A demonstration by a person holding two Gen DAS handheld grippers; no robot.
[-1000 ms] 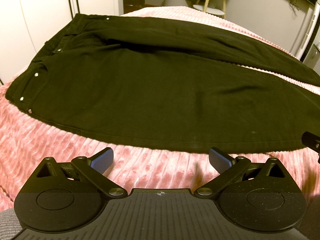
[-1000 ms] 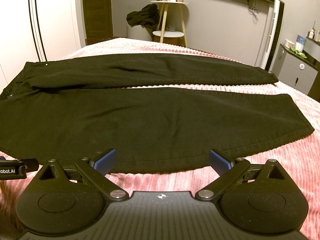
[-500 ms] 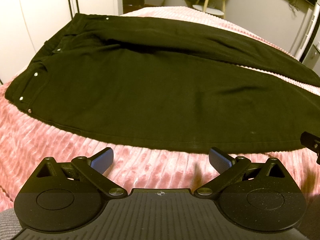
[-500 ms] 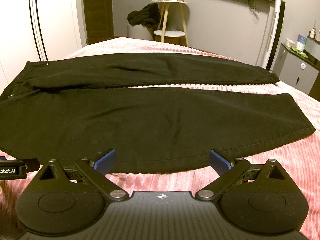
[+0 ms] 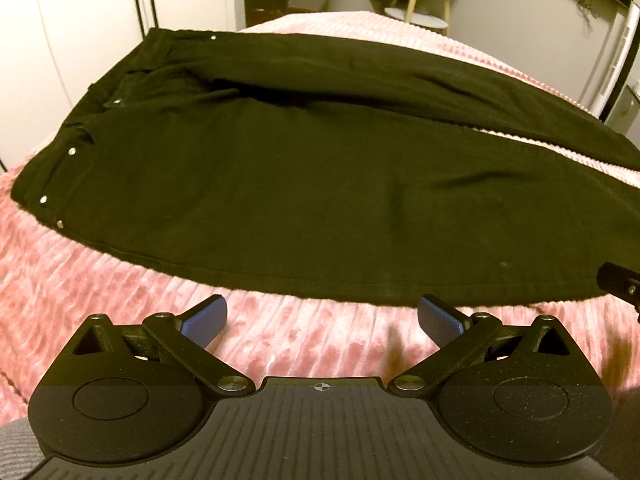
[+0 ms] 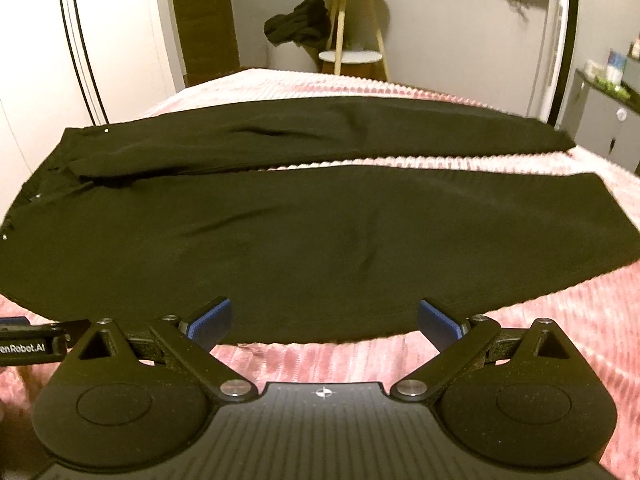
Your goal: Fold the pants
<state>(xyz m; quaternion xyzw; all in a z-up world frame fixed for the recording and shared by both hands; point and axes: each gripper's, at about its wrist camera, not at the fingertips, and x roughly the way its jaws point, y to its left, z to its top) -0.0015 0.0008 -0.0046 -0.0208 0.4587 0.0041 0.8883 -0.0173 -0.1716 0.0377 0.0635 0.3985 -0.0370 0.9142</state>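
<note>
Lying flat across a bed covered with a pink ribbed bedspread, the black pants are spread with both legs side by side, a narrow strip of pink showing between them toward the cuffs. In the left wrist view the waistband with its small metal rivets sits at the left, and the near leg's outer seam runs just ahead of the left gripper, whose jaws stand wide apart and hold nothing, their blue pads over bare bedspread. In the right wrist view the right gripper sits at the near leg's lower stretch, its jaws likewise spread wide and empty, with the pads right at the fabric edge; whether they touch it cannot be told. Beyond the bed stands a small wooden side table with a dark garment draped beside it.
</note>
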